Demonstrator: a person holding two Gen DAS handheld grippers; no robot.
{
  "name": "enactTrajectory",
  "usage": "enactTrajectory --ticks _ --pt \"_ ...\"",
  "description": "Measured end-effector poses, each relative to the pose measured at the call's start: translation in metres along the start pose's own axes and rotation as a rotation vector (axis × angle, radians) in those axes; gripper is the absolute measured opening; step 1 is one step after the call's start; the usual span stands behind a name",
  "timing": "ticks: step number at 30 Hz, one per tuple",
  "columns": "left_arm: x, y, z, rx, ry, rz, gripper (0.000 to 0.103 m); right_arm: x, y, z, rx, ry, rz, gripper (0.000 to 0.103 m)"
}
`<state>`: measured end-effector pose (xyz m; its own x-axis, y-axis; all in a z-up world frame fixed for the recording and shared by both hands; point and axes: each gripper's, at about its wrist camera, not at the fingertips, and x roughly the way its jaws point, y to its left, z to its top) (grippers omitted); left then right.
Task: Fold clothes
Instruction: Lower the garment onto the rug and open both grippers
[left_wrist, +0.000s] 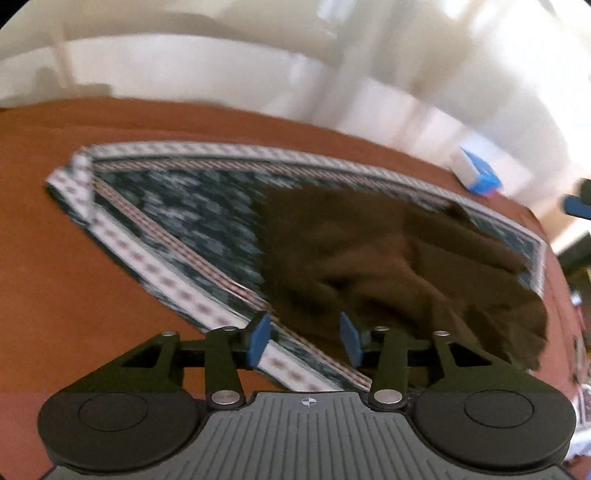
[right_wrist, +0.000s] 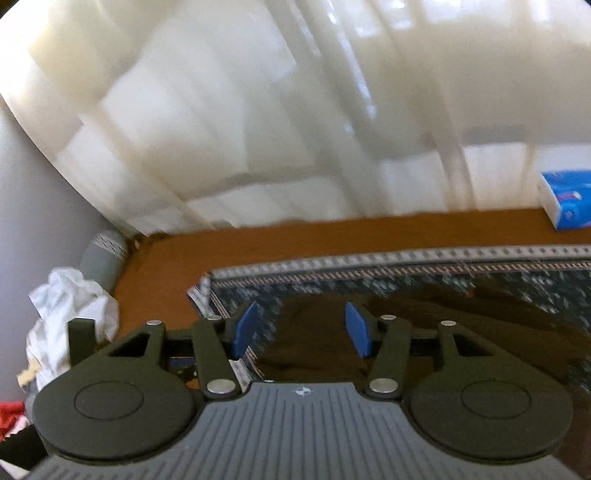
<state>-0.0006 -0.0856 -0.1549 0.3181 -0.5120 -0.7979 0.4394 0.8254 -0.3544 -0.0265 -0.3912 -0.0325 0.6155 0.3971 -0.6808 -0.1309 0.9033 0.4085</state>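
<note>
Now both sets of tongs hang released, left tongs (left_wrist: 304, 341) and right tongs (right_wrist: 301, 330), nothing gripped. Crumpled brown garment (left_wrist: 399, 266) lies on the patterned mat (left_wrist: 177, 206). Looks like the lay-out step; next, pinch an edge and spread it flat.

Dark brown garment (left_wrist: 399, 258) lies crumpled on the patterned cloth (left_wrist: 177, 206)
</note>
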Motion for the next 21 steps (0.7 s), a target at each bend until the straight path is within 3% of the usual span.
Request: enactTrajectory --ticks 2,5,8,11,16,18,19,20,21 --pt "0.008 -0.014 -0.01 -0.038 0.0 -0.027 0.067 0.008 -0.007 -0.012 -0.031 0.031 -0.009 0.066" --pt "0.012 -0.026 -0.022 -0.121 -0.022 -0.023 0.067 0.029 -0.013 -0.048 -0.124 0.121 -0.015 0.071" --pt "0.014 -0.037 -0.03 -0.146 -0.033 0.068 0.068 0.051 -0.015 -0.091 -0.257 0.224 -0.023 0.071" --pt "0.015 -0.047 -0.035 -0.181 -0.033 0.113 0.071 0.062 -0.019 -0.127 -0.382 0.273 -0.034 0.071" --pt "0.021 -0.061 -0.05 -0.27 -0.049 0.195 0.074 0.073 -0.037 -0.157 -0.437 0.34 -0.002 0.071" --pt "0.021 -0.065 -0.056 -0.301 -0.048 0.207 0.074 0.076 -0.043 -0.16 -0.448 0.36 0.008 0.057" --pt "0.021 -0.067 -0.058 -0.314 -0.046 0.207 0.074 0.074 -0.045 -0.159 -0.432 0.367 0.032 0.02" --pt "0.02 -0.069 -0.061 -0.325 -0.044 0.208 0.074 0.072 -0.047 -0.158 -0.417 0.374 0.055 0.004" --pt "0.019 -0.071 -0.061 -0.32 -0.045 0.206 0.074 0.069 -0.048 -0.157 -0.401 0.381 0.079 0.004"
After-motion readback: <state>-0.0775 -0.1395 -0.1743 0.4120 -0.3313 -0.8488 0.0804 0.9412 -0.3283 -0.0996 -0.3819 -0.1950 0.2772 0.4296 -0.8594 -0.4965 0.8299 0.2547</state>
